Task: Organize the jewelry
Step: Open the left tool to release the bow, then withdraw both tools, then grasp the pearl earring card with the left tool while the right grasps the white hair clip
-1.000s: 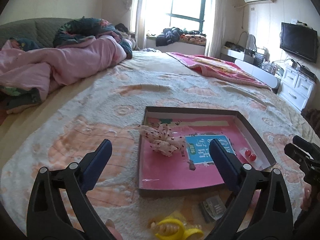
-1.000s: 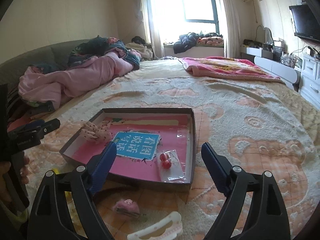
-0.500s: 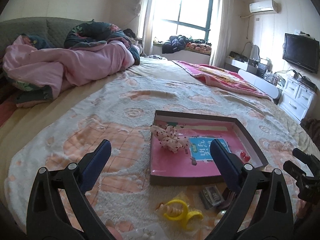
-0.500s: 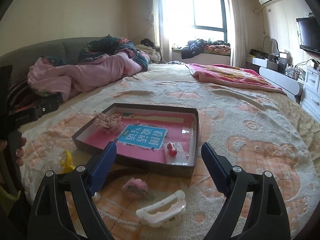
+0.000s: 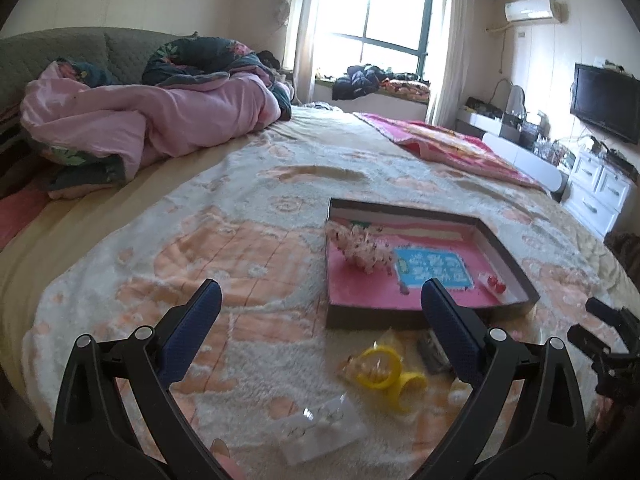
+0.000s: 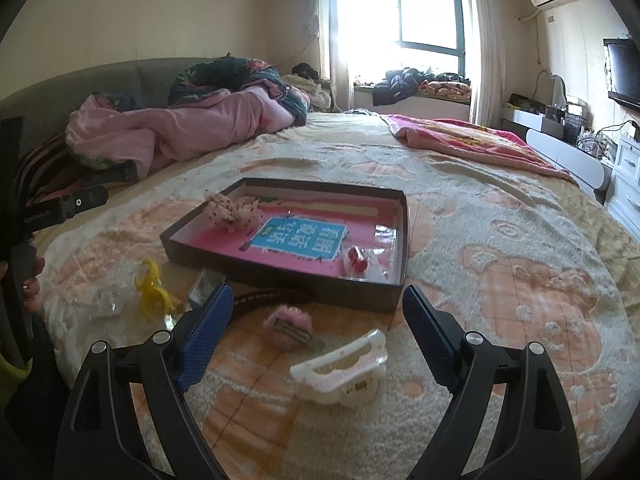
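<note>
A shallow dark box [image 5: 416, 317] [image 6: 280, 276] with a pink floor lies on the bed. Inside are a dotted pink scrunchie [image 5: 362, 247] [image 6: 232, 212] and a small bag with red beads [image 5: 495, 282] [image 6: 358, 262]. In front of the box lie a yellow clip [image 5: 386, 370] [image 6: 154, 286], a clear packet of earrings [image 5: 320, 432], a pink fluffy hair clip [image 6: 290, 322], a white claw clip [image 6: 340, 366] and a dark strap [image 6: 264, 294]. My left gripper [image 5: 320, 304] is open and empty above the blanket. My right gripper [image 6: 318, 300] is open and empty above the pink clip.
A patterned peach blanket [image 5: 224, 264] covers the bed. Pink and dark quilts [image 5: 152, 120] are piled at the far left. A red blanket [image 6: 460, 136] lies far right. White drawers [image 5: 600, 192] and a TV [image 5: 604, 104] stand at the right wall.
Both grippers have pulled back and up from the box. The loose clips and packets in front of the box have come into view. Both stay open.
</note>
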A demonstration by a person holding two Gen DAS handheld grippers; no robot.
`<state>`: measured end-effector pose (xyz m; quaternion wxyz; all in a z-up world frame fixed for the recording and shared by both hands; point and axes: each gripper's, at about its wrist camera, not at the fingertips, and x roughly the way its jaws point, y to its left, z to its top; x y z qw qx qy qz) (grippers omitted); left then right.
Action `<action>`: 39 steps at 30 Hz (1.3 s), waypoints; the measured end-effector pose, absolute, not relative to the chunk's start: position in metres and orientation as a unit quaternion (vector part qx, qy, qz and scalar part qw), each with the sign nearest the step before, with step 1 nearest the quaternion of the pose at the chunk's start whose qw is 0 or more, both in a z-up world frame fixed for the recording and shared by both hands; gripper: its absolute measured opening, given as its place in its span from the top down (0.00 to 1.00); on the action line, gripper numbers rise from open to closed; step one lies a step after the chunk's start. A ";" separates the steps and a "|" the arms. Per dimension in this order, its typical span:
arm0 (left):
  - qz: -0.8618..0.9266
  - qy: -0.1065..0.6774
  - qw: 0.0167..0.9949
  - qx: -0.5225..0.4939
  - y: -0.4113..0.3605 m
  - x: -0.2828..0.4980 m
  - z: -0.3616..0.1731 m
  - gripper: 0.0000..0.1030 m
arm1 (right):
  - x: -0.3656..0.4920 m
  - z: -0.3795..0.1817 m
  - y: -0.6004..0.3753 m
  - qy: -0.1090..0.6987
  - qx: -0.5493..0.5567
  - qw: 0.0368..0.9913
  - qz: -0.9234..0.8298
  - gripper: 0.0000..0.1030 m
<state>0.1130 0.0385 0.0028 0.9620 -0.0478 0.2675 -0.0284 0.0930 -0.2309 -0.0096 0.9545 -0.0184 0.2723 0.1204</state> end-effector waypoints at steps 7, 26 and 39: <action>-0.038 0.308 0.951 -0.005 0.034 0.102 -0.020 0.11 | 0.084 -0.018 -0.231 0.285 -0.020 0.951 0.120 0.17; -0.059 0.393 0.914 0.079 0.008 0.107 -0.078 0.11 | 0.108 -0.059 -0.256 0.351 0.019 0.932 0.084 0.13; -0.090 0.421 0.898 0.090 -0.003 0.113 -0.093 0.44 | 0.124 -0.077 -0.242 0.378 -0.002 0.920 0.106 0.20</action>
